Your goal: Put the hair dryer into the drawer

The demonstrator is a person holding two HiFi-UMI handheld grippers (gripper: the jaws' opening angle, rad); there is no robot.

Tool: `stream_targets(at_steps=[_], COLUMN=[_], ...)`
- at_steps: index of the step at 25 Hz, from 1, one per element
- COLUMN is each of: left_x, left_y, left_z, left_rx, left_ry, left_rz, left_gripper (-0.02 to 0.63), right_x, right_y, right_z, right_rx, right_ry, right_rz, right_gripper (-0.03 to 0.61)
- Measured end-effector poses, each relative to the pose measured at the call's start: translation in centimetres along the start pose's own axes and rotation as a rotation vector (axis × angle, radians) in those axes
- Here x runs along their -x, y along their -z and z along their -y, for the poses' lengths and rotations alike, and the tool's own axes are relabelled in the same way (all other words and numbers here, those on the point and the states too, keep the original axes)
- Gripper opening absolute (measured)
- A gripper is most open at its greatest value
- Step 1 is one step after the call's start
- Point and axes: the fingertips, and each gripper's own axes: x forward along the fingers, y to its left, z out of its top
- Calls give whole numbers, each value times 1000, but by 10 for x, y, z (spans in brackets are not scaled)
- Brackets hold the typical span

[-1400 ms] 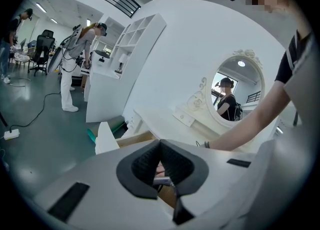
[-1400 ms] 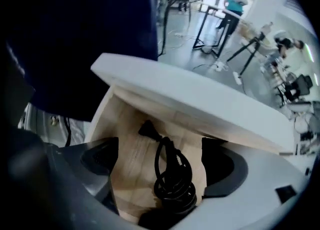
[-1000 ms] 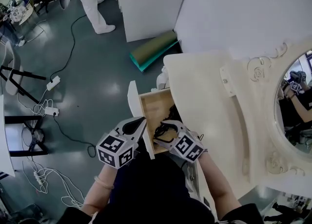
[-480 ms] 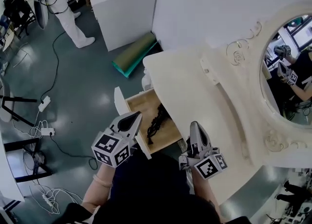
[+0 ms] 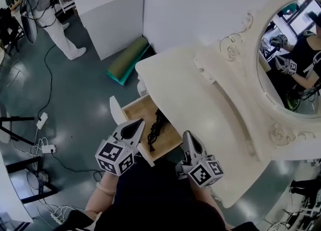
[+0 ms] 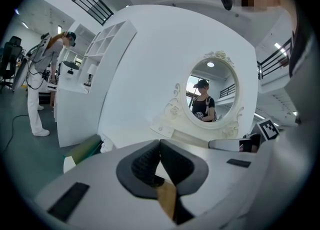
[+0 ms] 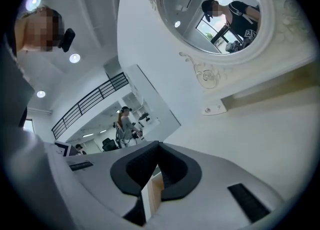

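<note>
We see both pairs of jaws clenched on nothing: the left gripper (image 6: 159, 146) has its pads pressed tip to tip, and so has the right gripper (image 7: 158, 149). In the head view the left gripper hangs over the white front of the open drawer (image 5: 138, 114), and the right one sits by the drawer's other corner, at the near edge of the worktop (image 5: 200, 94). The hair dryer (image 5: 156, 128) lies inside the drawer, dark on pale wood, apart from both grippers. Only the head view shows it. The gripper views look past it to the oval mirror (image 6: 212, 91) and a white wall. A strip of wood shows under each pair of jaws, perhaps the drawer's side. On the floor lie a green roll (image 5: 128, 56) and a power strip (image 5: 42, 120).
</note>
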Motion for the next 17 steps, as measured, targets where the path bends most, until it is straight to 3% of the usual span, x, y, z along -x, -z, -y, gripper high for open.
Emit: stream_targets(at_steps=[6,17], left_x=[5,5], left_y=[2,11], left_z=[-6,-6], left_rx=[-1,4], left_ry=[-11,-9], left_rz=[-12,-40], left_gripper=[14,15], right_x=[-2,-9], right_y=[-5,3], right_z=[10,6], right_rx=[18,18], right_ry=[32,13], right_rz=[0,-28], right_gripper=[2,2])
